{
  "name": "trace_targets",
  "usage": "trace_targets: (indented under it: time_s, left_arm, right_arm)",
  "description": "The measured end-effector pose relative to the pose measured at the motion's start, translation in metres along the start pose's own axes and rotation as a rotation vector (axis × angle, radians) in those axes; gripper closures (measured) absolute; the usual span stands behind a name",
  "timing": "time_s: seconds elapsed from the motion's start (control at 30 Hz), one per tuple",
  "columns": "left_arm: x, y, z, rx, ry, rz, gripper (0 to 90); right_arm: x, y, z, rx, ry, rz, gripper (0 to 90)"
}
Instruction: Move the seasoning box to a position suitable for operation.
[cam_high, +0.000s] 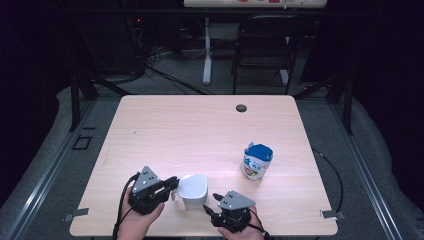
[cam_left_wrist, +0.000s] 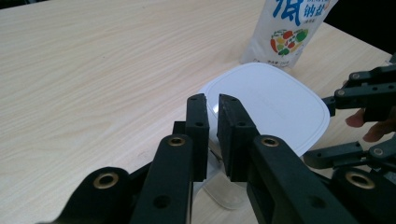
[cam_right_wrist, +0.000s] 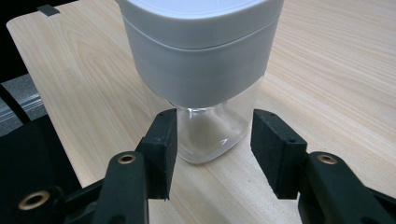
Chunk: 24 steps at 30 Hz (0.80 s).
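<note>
left tongs (cam_high: 172, 186): mine, jaws nearly together with just a thin slit between the pads. They sit right at the side of the white lid; something thin and clear sits low between the pads in the left gripper view, and I can't tell if they actually pinch it.

right tongs (cam_high: 210, 204): jaws a moderate way apart, nothing gripped. In the right gripper view the clear base sits just ahead of the gap, apart from both pads.

jar (cam_right_wrist: 205, 84): clear glass body with a big white lid (cam_left_wrist: 275, 105), upright on the tabletop (cam_high: 200, 130), sitting between my two tongs, the left ones at its side and the right ones just short of it.

pouch (cam_high: 256, 161): white and blue, with printing, standing upright, beyond the right tongs and well apart from them; from the left tongs it's past the jar.

hands: one on each tool, low at the near edge of the tabletop.
</note>
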<state>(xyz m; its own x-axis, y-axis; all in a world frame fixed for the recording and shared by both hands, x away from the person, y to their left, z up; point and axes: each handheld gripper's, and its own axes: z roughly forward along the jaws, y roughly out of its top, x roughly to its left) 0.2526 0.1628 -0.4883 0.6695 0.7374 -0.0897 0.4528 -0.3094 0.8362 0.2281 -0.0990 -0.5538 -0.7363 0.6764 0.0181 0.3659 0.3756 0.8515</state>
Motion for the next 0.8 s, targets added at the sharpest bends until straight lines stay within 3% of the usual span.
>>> trace_targets:
  time_s: [0.47,0.8]
  left_arm:
    - [-0.0046,0.0015,0.0009,0.023,-0.011,0.025,85.4]
    - [-0.0036,0.0036,0.0017,0.011,-0.015,0.018,85.8]
  right_arm:
    - [-0.0027,0.0016,-0.0037,-0.019,-0.007,0.012,51.2]
    - [-0.0061,0.0025,-0.0049,-0.025,-0.011,0.033,51.2]
